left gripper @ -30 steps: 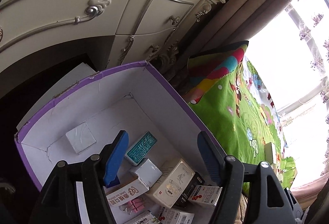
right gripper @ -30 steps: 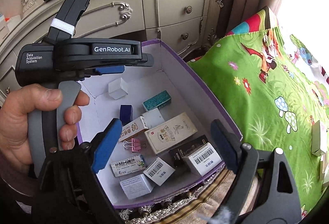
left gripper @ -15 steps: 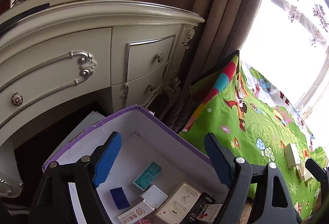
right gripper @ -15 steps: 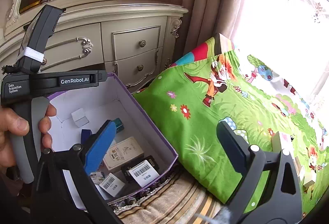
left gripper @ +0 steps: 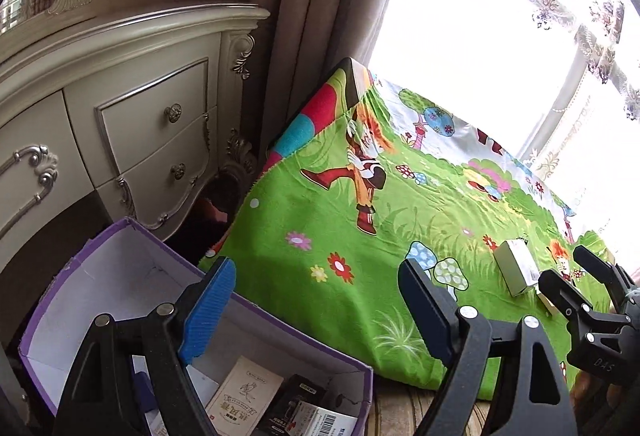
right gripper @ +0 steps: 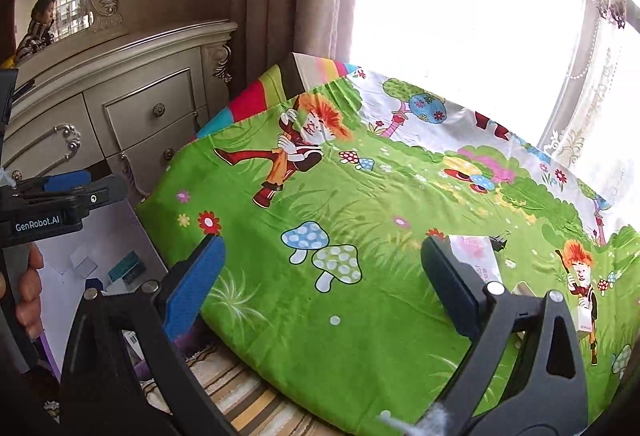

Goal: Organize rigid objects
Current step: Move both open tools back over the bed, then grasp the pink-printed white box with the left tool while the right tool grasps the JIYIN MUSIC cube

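Observation:
A purple-edged cardboard box [left gripper: 100, 276] with several small packets [left gripper: 244, 396] in it sits at the lower left in the left wrist view, and at the left edge in the right wrist view [right gripper: 100, 232]. My left gripper [left gripper: 316, 312] is open and empty, above the box's right wall. My right gripper [right gripper: 324, 280] is open and empty over the green cartoon cloth [right gripper: 360, 196]. A small white box [left gripper: 516, 268] lies on the cloth at the right; in the right wrist view [right gripper: 476, 256] it sits just behind my right finger. A black binder clip [right gripper: 498, 242] lies beside it.
A cream dresser with drawers [left gripper: 152, 132] stands behind the purple box. Brown curtains [left gripper: 320, 16] and a bright window [right gripper: 460, 16] are at the back. A striped cushion edge [right gripper: 240, 396] shows under the cloth. More small boxes [right gripper: 584, 316] lie at the cloth's right side.
Both grippers have swung right and up, away from the purple box toward the green cloth. The box contents have slid mostly out of view. Both grippers stay open and empty.

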`<state>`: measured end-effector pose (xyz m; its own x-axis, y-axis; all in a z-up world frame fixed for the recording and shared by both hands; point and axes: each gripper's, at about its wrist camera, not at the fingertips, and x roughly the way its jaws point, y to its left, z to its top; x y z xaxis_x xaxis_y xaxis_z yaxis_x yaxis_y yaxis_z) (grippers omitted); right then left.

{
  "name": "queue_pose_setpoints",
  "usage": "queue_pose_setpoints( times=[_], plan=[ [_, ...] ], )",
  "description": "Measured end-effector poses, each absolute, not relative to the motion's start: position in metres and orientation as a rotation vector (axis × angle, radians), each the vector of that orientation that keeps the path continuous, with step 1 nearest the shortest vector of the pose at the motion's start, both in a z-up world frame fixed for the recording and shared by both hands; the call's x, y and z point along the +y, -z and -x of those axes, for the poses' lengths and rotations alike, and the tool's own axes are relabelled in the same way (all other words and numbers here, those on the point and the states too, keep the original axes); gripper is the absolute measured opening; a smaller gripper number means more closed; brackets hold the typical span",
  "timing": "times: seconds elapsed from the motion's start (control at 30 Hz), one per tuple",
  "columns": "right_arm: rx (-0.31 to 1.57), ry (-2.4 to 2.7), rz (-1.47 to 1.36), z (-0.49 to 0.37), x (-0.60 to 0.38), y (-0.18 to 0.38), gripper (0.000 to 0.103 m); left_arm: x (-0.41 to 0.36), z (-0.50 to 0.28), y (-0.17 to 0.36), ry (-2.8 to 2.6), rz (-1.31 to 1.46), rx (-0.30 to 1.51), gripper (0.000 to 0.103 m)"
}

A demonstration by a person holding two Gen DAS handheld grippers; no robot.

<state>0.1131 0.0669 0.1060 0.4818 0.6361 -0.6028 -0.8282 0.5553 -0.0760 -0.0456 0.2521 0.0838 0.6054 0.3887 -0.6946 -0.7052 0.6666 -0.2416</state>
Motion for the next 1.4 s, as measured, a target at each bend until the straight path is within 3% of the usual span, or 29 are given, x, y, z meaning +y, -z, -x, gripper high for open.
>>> queue_pose_setpoints(
  times=[0.7,1.4],
  plan=[
    [0.655,-0.467,0.212,-0.292,-0.088,-0.08,0.099,0.166,-0.132,-0.054,-0.433,0.63,0.783,0.084],
    [0.763,-0.328,0.124,-0.334,-0.142,-0.035,0.099,0.098,-0.254,-0.025,-0.445,0.564,0.89,0.093]
  ],
)
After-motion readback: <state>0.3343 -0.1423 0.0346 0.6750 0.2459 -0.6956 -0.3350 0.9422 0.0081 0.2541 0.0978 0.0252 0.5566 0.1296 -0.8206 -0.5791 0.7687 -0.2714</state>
